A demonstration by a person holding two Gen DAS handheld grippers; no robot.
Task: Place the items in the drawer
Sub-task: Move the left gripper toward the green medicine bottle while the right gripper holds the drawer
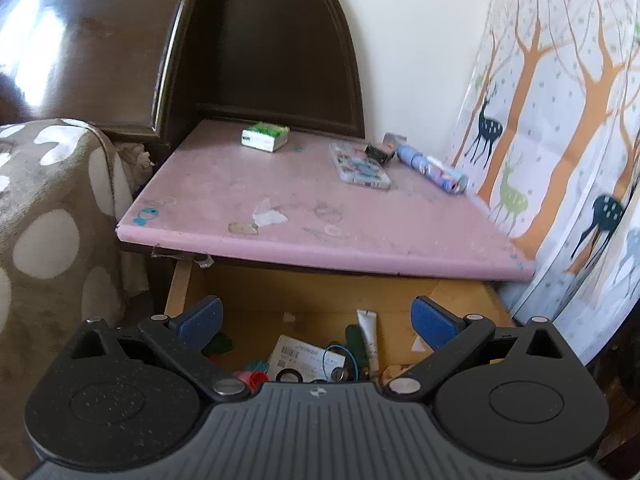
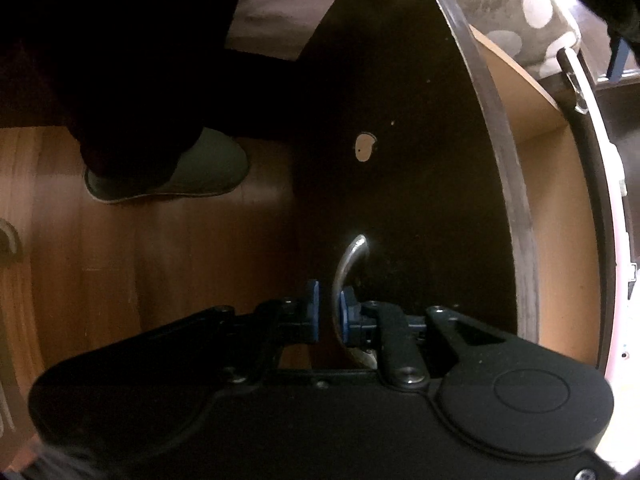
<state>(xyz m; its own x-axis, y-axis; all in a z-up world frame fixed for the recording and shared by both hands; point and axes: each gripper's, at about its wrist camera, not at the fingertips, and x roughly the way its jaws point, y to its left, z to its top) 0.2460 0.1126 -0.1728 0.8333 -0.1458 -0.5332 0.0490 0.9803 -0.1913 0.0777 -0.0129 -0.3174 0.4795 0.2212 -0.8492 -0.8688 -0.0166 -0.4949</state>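
In the left wrist view the drawer [image 1: 320,300] stands open under the pink tabletop [image 1: 280,184]. It holds a white tube [image 1: 370,336], a paper label [image 1: 304,356] and small clutter. On the tabletop lie a green and white box [image 1: 265,136], a clear case [image 1: 358,165], a black comb-like item [image 1: 378,153] and a patterned roll [image 1: 432,167]. My left gripper [image 1: 318,320] is open and empty above the drawer. In the right wrist view my right gripper [image 2: 329,310] is nearly shut around the curved metal drawer handle [image 2: 347,264] on the dark drawer front [image 2: 400,160].
A dotted blanket [image 1: 48,220] lies to the left of the table, a dark headboard [image 1: 260,40] behind it, a deer-print curtain [image 1: 560,140] to the right. The right wrist view shows a slippered foot [image 2: 172,172] on the wooden floor [image 2: 140,260].
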